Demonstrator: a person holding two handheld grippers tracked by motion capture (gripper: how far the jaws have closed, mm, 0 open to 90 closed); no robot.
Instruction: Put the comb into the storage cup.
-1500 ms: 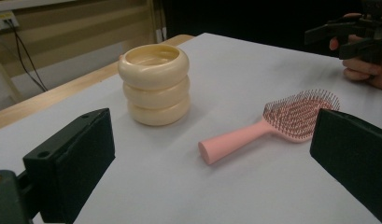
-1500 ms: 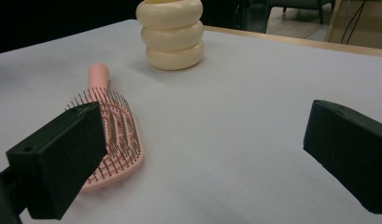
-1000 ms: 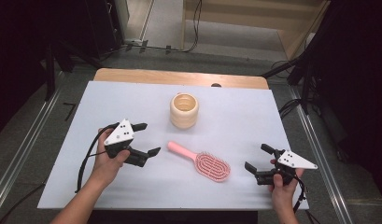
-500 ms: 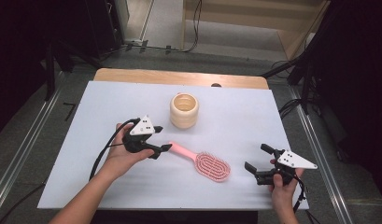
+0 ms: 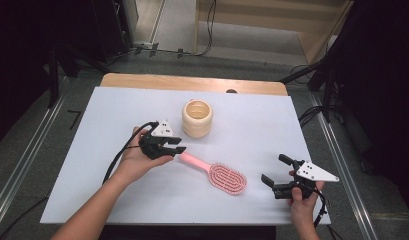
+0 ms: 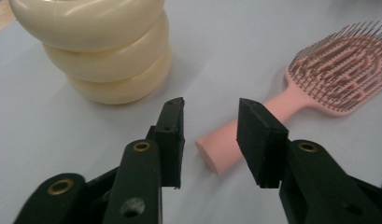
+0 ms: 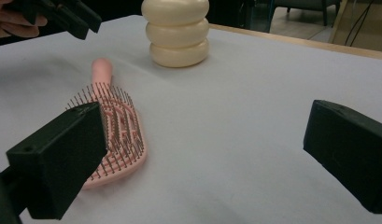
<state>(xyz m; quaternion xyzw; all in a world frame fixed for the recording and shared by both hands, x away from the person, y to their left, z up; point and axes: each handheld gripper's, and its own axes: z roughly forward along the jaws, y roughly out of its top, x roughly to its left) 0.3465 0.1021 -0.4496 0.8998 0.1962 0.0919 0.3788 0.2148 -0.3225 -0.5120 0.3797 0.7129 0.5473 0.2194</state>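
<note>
A pink hairbrush [image 5: 227, 177] lies bristles up on the white table [image 5: 117, 115], its handle pointing toward a cream ribbed cup [image 5: 197, 118]. My left gripper [image 5: 179, 146] hovers at the handle's end. In the left gripper view the jaws [image 6: 211, 105] have just been closing and stand on either side of the handle tip [image 6: 216, 156], with a gap still showing at the left pad. My right gripper [image 5: 273, 168] rests open near the table's front right, aimed at the brush head [image 7: 116, 126], nothing between its fingers.
The cream cup [image 7: 179, 32] stands upright just behind the left gripper [image 7: 72, 18]. A wooden strip [image 5: 192, 82] borders the table's far edge. Dark cables and stands surround the table on the floor.
My left hand has moved right and slightly down to the brush handle, and its jaws have narrowed around the handle's end. The right hand, brush and cup have stayed put.
</note>
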